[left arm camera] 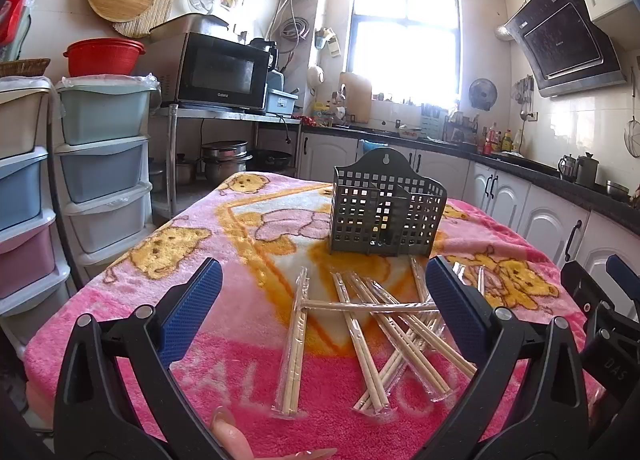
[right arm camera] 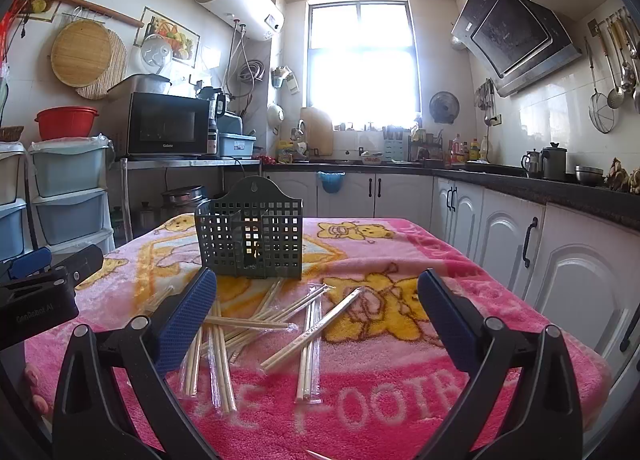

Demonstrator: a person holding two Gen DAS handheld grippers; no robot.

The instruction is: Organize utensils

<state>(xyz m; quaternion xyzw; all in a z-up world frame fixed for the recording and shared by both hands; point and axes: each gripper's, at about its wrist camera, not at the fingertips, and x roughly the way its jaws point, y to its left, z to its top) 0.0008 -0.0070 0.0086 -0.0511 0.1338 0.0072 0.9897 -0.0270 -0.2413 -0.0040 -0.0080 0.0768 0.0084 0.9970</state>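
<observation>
Both grippers, left (left arm camera: 320,316) and right (right arm camera: 316,316), hover with jaws released and empty over wrapped chopsticks (left arm camera: 372,324) scattered on the pink blanket (left arm camera: 208,280), green holder (left arm camera: 386,212) standing at 12 o'clock beyond.

Pink cartoon-bear blanket (left arm camera: 248,348) over the tabletop, black microwave (left arm camera: 222,72) on a steel shelf, red basin (left arm camera: 103,57) atop pastel drawer towers (left arm camera: 106,164), white water heater (right arm camera: 240,0), bright window (right arm camera: 362,60), slanted range hood (right arm camera: 516,32)
</observation>
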